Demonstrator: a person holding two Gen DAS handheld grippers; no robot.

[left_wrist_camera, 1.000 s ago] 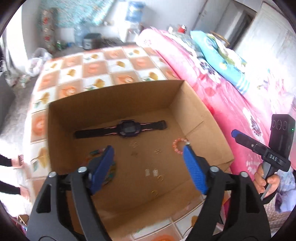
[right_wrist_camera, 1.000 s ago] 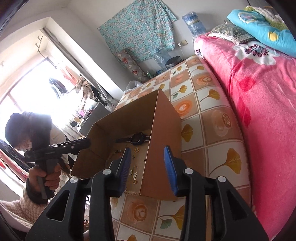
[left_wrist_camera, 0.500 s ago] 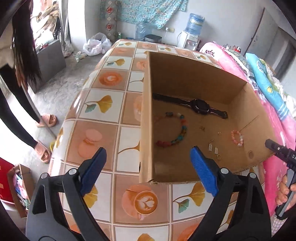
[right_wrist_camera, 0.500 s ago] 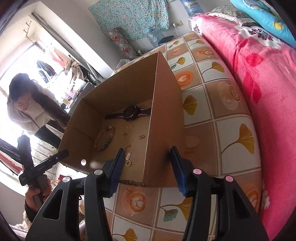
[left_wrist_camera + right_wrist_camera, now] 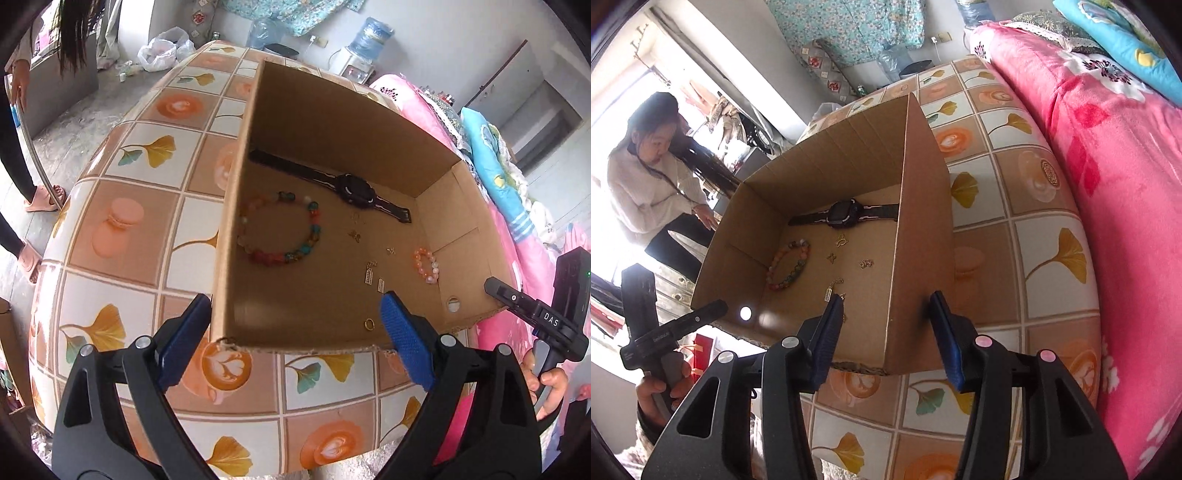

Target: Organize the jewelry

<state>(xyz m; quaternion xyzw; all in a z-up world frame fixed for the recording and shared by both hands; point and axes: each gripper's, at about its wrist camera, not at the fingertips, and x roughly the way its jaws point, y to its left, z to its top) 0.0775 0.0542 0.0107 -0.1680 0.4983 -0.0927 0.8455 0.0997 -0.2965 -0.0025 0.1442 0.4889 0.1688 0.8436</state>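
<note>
Two claws waiting at a cardboard box [image 5: 332, 122] of jewelry

The left claw [image 5: 295, 343] is gaping wide over the box's near corner, gripping nothing. The right claw [image 5: 886, 332] is standing half open around the box's side wall, pads apart from it. A watch [image 5: 354, 188] and bead bracelet [image 5: 280, 229] are lying inside, on the worktop [image 5: 122, 229].

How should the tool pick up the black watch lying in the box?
Grip the black watch across its thick case, coming straight down from above. It lies flat on the floor of the cardboard box, close along the far wall, with thin straps stretched out either side, so a side approach looks blocked.
</note>
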